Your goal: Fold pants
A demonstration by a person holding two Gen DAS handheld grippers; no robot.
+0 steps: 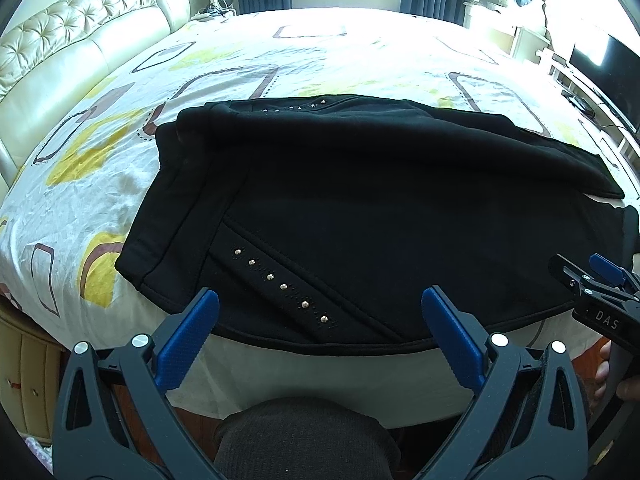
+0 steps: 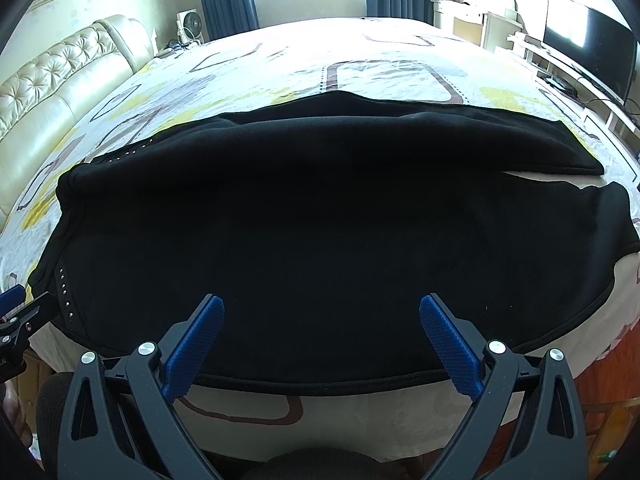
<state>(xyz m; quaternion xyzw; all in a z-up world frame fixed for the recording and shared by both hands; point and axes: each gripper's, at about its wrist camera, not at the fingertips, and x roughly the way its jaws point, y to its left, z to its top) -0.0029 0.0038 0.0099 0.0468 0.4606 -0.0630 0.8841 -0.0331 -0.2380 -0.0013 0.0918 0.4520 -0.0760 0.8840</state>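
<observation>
The black pants (image 1: 360, 216) lie flat on the bed (image 1: 224, 72), near the front edge; the waist end with the little shiny studs (image 1: 282, 286) is on the left, and the two legs go off to the right; they look folded in half the long way already, one leg on top of the other, but the top leg sits a bit crooked and a thin gap shows at the leg ends.

The left gripper (image 1: 320, 332) hangs just over the front edge by the studs, wide open and holding nothing; the right gripper (image 2: 322, 336) hangs over the middle of the front edge, wide open too, with nothing in it.

What could go wrong, I think: the cloth is thick and soft, so the tongs may pinch only the top layer, and then the layers slide apart; the pants sit close to the bed edge, so a pull could drag them off onto the floor; a crooked lift would make a messy fold.

There are no boxes or baskets to see here.
</observation>
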